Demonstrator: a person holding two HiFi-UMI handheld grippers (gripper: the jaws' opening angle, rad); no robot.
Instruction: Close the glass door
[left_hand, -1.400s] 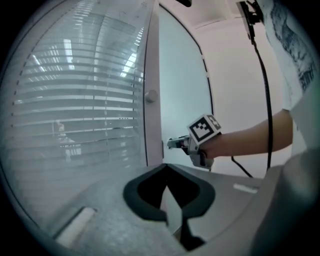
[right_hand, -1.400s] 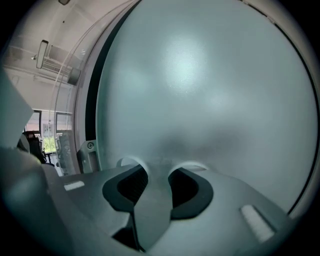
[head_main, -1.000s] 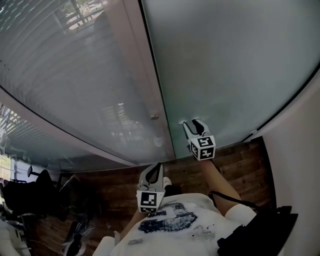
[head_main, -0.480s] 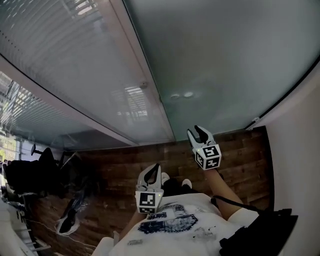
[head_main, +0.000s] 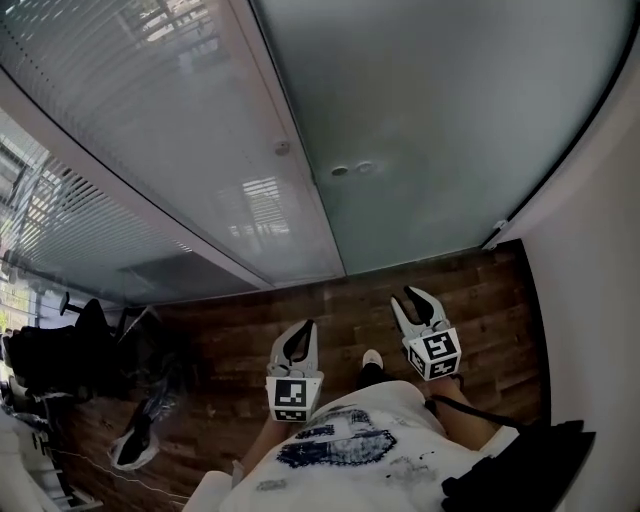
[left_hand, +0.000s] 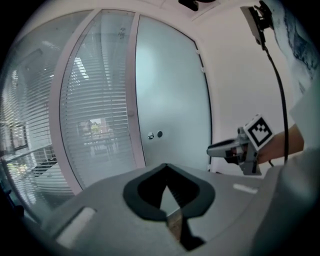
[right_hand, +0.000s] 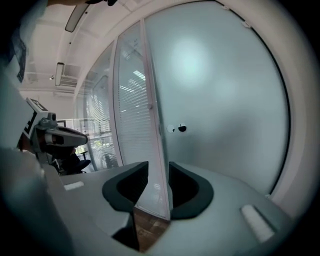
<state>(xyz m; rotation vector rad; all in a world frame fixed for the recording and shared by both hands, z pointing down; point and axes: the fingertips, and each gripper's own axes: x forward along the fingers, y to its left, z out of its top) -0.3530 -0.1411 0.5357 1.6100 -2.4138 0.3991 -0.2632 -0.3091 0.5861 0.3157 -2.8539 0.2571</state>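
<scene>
The right hand-held gripper (head_main: 416, 298), at 5 o'clock in the head view, has its grey, black-lined jaws a little apart. They have just been closing, and nothing is between them. The left hand-held gripper (head_main: 304, 327), at 6 o'clock, has its jaw tips together and is empty. Each carries a marker cube (head_main: 437, 352) printed with black-and-white square patterns.

Both point toward the frosted glass door (head_main: 440, 120), well apart from it. The door fills the head view from 12 to 2 o'clock: a pale blue-grey, milky pane with a thin dark edge. Two small round fittings (head_main: 351, 170) sit just inside its left edge. That edge lies against a pale frame post (head_main: 290, 150). At 10 o'clock a glass partition (head_main: 150, 120) shows white slatted blinds (head_main: 60, 220) behind it. A white wall (head_main: 600, 250) stands at 3 o'clock. A dark wooden floor (head_main: 230, 340) runs below the door.
</scene>
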